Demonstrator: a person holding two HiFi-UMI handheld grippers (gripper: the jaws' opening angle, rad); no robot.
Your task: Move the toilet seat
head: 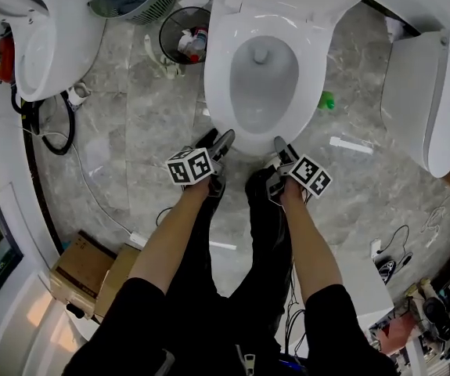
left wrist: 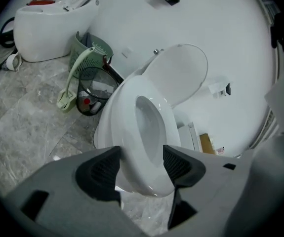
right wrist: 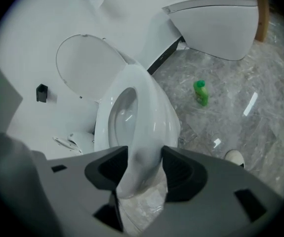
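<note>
So the white oval plastic toilet seat [head: 218,84] is dead ahead, its round white lid [left wrist: 181,75] up behind it. Left gripper [head: 223,141] and right gripper [head: 281,149] each have the seat's front edge clamped between their jaws, left and right of centre. Black wire-mesh waste bin [head: 184,34] is just left of the seat, with a green slatted plastic basket [head: 142,6] behind the bin. Small green plastic bottle [head: 326,100] is on the floor to the right.
</note>
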